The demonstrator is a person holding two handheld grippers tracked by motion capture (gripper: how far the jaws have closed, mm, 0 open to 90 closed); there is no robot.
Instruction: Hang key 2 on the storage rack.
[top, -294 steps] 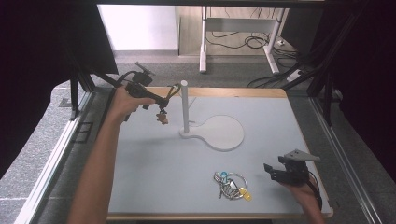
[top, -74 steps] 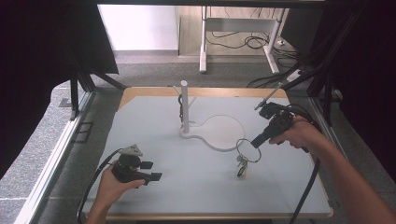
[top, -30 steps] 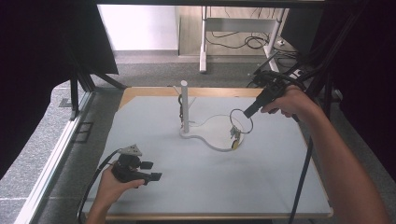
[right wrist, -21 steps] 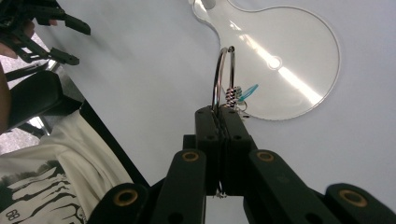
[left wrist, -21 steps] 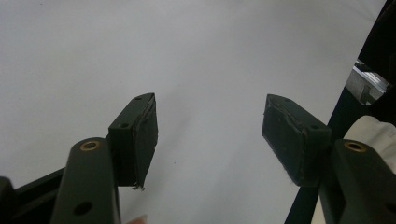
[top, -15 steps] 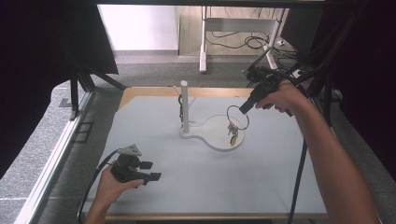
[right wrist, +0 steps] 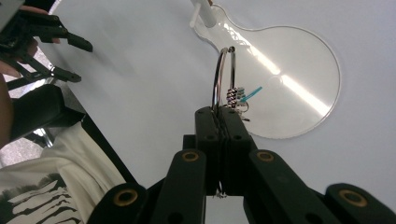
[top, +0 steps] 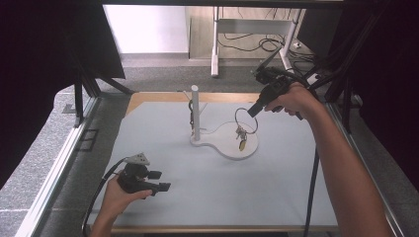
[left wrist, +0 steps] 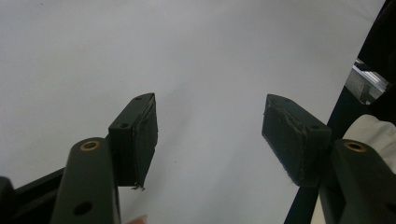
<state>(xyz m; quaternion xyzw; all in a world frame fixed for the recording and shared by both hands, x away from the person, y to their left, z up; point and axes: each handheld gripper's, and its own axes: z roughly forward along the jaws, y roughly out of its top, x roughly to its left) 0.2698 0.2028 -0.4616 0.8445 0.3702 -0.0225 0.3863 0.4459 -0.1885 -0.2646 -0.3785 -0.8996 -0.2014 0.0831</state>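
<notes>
A white stand with an upright post sits mid-table; a dark key bunch hangs on the post. My right gripper is shut on a metal key ring, held in the air over the stand's round plate, with keys dangling below it. In the right gripper view the key ring rises from the closed jaws above the round plate. My left gripper rests near the front left of the table, open. The left gripper's pads stand wide apart over bare table.
The pale blue table top has a wooden strip along its far edge. Black cables trail from both grippers. A desk frame and floor cables lie beyond the table. The person's white patterned shirt appears in the right gripper view.
The right gripper has carried the key ring up and to the far left, from the table's right side to above the stand's plate. The left gripper has stayed still.
</notes>
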